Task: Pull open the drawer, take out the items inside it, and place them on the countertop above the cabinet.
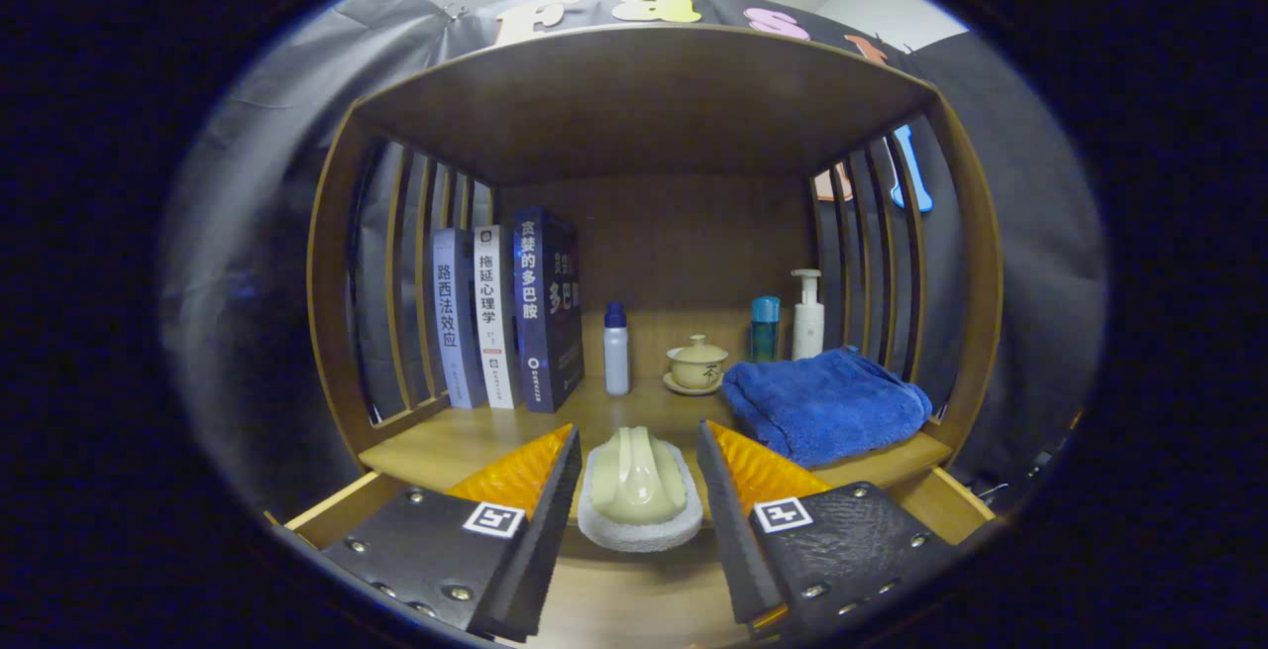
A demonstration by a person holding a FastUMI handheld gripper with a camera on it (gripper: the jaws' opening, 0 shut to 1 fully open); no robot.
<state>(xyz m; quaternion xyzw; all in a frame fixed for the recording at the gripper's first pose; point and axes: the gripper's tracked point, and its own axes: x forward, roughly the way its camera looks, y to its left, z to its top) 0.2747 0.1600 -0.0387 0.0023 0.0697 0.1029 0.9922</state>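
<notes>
My gripper (639, 490) holds a pale green rounded item on a thick white pad (639, 486); both fingers press on the pad's sides. The item hangs over the front edge of the wooden countertop (446, 446), above the pulled-out drawer (634, 604). The drawer's side walls show outside the fingers, and what I see of its wooden floor under the item is bare.
On the countertop stand three upright books (505, 317) at the left, a white bottle with a blue cap (616, 349), a lidded tea bowl (696, 365), a teal bottle (764, 328) and a pump bottle (807, 315). A folded blue towel (827, 401) lies at the right front. Slatted side walls and a shelf roof enclose the space.
</notes>
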